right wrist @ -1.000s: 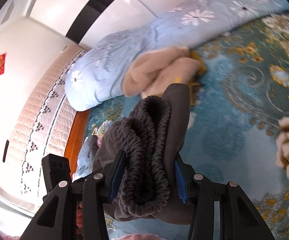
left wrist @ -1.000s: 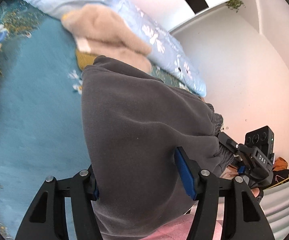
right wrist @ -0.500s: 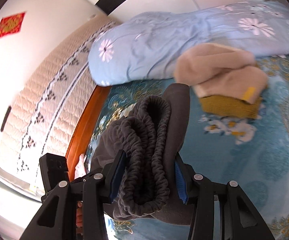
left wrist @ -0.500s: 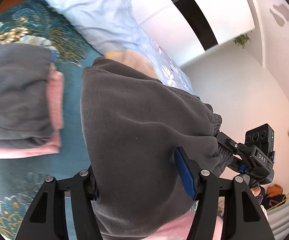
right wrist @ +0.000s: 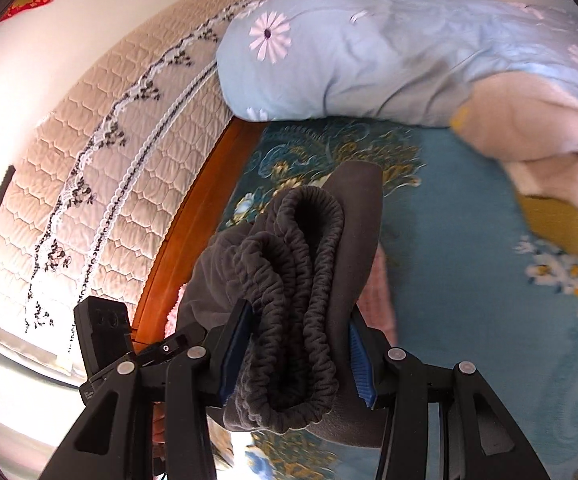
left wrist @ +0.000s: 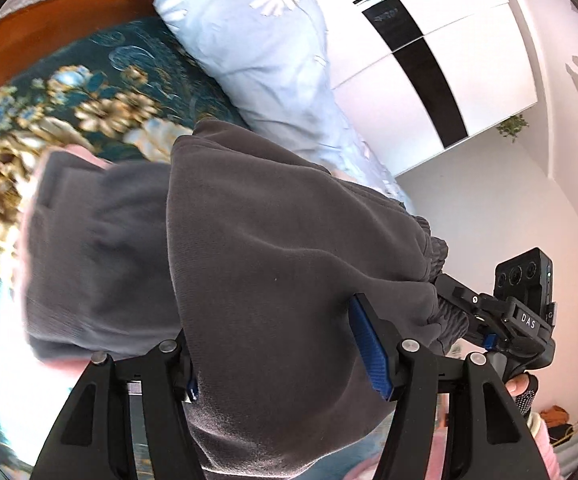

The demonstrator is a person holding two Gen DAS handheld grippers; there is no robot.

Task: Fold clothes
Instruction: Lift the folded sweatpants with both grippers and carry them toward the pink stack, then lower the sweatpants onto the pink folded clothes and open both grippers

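Both ends of the folded grey trousers (left wrist: 273, 264) are clamped, by the left gripper (left wrist: 285, 360) and the right gripper (right wrist: 293, 356). A grey-and-pink folded stack (left wrist: 89, 256), earlier at nine o'clock, now lies directly beneath; placement on it seems imminent.

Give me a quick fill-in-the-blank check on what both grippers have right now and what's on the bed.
1. Both grippers are shut on the folded ____ garment.
2. The right gripper clamps the end with the gathered ____ band.
3. The left gripper holds the ____ end, without ruffles.
4. The light blue pillow is printed with ____.

Missing words: grey; elastic; smooth; flowers
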